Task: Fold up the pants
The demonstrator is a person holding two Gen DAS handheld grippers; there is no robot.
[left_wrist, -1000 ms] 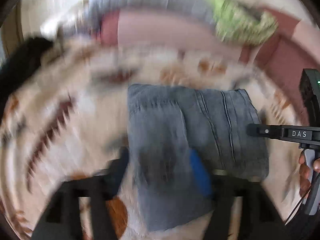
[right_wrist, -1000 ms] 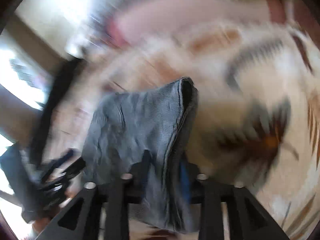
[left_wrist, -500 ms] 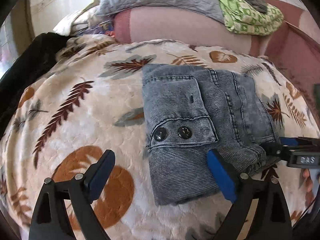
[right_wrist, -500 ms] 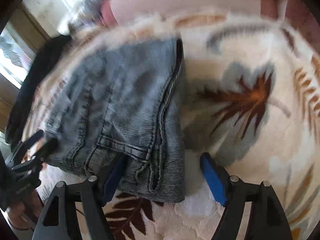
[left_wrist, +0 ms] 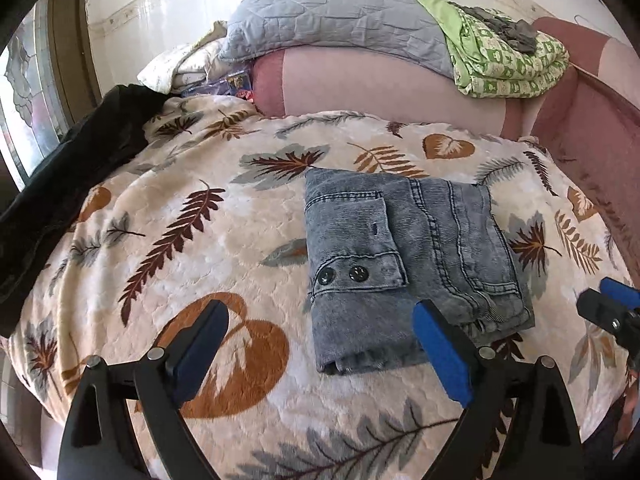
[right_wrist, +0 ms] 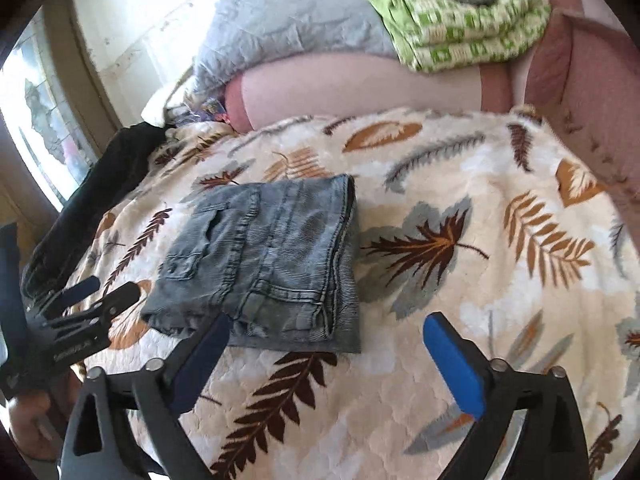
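A bed fills both views, spread with a cream blanket (left_wrist: 248, 240) printed with brown, rust and grey leaves; behind it runs a pink upholstered back (left_wrist: 384, 84) bearing a grey quilted pillow (left_wrist: 336, 12) and a folded green-and-white cloth (left_wrist: 508, 64), with a small dark grey item on top of that cloth; a black garment (left_wrist: 76, 176) lies along the blanket's far left edge, near a window; the grey denim pants (left_wrist: 404, 256) rest folded into a compact rectangle at the middle of the blanket, a flap with two dark buttons uppermost; the left gripper (left_wrist: 320, 344) hangs just short of the pants' near edge, its blue-padded fingers spread wide and holding nothing; the right gripper (right_wrist: 328, 356) likewise stands spread apart beside the bundle's near right corner, clear of the cloth.
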